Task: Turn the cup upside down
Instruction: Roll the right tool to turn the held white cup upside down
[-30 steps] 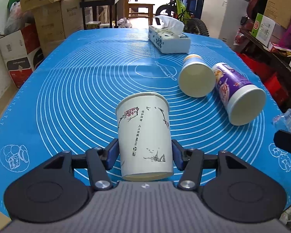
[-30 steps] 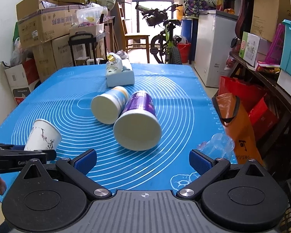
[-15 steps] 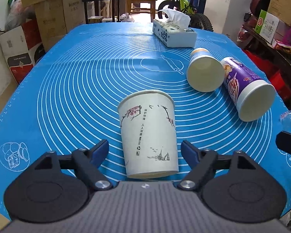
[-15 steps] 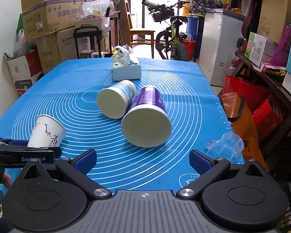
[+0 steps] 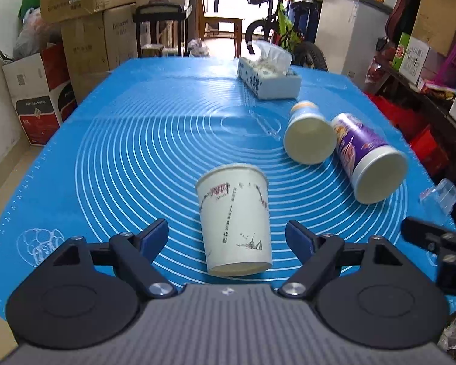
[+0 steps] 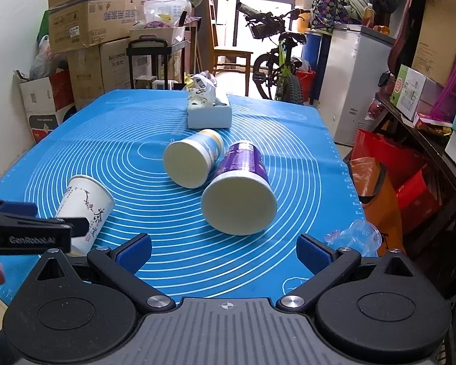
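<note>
A white paper cup [image 5: 235, 219] with ink drawings stands on the blue mat [image 5: 136, 152], its wider end on top. My left gripper [image 5: 227, 234] is open, its blue pads on either side of the cup and apart from it. In the right wrist view the same cup [image 6: 85, 206] is at the left, partly behind the left gripper's finger. My right gripper [image 6: 224, 252] is open and empty, low over the mat's near edge.
A cream and blue cup [image 5: 308, 135] and a purple cup [image 5: 367, 158] lie on their sides to the right. A tissue box [image 5: 269, 76] stands at the back. A clear plastic cup [image 6: 354, 237] lies by the mat's right edge. Boxes and a bicycle surround the table.
My left gripper opened and let go of the white cup, then drew back a little. The cup now stands free. The right gripper stayed open and rose slightly.
</note>
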The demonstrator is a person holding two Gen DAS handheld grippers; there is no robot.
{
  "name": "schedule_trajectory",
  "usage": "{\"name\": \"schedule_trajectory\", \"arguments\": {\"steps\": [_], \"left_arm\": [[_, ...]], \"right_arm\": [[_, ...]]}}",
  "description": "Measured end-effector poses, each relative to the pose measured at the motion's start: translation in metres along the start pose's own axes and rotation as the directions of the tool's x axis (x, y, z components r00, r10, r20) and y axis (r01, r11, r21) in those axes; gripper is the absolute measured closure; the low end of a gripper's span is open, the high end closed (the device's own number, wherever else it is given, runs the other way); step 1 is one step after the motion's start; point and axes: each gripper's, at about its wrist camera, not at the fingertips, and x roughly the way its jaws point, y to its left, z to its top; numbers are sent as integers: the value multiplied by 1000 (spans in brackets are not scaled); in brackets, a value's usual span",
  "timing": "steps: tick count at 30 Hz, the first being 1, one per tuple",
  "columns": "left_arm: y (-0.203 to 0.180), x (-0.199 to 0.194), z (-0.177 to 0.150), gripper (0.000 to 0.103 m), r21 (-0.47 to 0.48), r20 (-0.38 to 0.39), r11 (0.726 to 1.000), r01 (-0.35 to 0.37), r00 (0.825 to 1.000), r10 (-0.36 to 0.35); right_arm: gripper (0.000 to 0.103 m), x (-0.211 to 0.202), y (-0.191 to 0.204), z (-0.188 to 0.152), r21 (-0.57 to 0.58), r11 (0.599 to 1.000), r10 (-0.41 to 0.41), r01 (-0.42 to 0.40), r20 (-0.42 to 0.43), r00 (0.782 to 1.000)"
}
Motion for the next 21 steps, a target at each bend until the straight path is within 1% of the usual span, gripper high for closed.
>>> {"name": "schedule_trajectory", "arguments": {"steps": [3, 5, 7, 9, 12, 13, 14, 16, 17, 19, 21], "left_arm": [[4, -17, 4, 19, -12, 38, 1000, 6, 999, -5], [8, -29, 6, 15, -21, 67, 1000, 9, 998, -7], [12, -40, 8, 11, -25, 101, 1000, -6, 995, 8], [16, -48, 8, 10, -16, 135, 999, -41, 990, 43], [22, -54, 5, 0, -16, 178, 992, -124, 976, 125], [24, -55, 3, 0, -25, 192, 989, -145, 970, 147], [28, -55, 2, 0, -34, 199, 987, -159, 967, 162], [37, -53, -1, 0, -57, 191, 985, -163, 967, 170], [43, -51, -3, 0, -72, 180, 985, -158, 969, 169], [55, -47, -6, 0, -115, 154, 982, -151, 974, 167], [64, -45, -9, 0, -141, 142, 978, -157, 974, 177]], "right_arm": [[2, -3, 5, 3, -44, 999, -2, 2, 5, 1000], [2, -5, 10, 6, -100, 995, -7, 8, 5, 1000], [3, -7, 16, 11, -181, 983, -24, 25, 10, 1000], [2, -10, 25, 16, -266, 963, -35, 40, 23, 999], [2, -14, 40, 24, -397, 917, -31, 41, 31, 999], [3, -15, 46, 27, -435, 900, -23, 32, 28, 999], [2, -15, 53, 29, -485, 874, -19, 29, 24, 1000], [3, -15, 71, 32, -595, 803, -32, 45, 31, 999], [3, -15, 80, 31, -656, 753, -37, 56, 42, 998], [3, -17, 99, 28, -768, 635, -38, 84, 78, 996], [2, -16, 116, 22, -856, 503, -25, 116, 119, 993]]}}
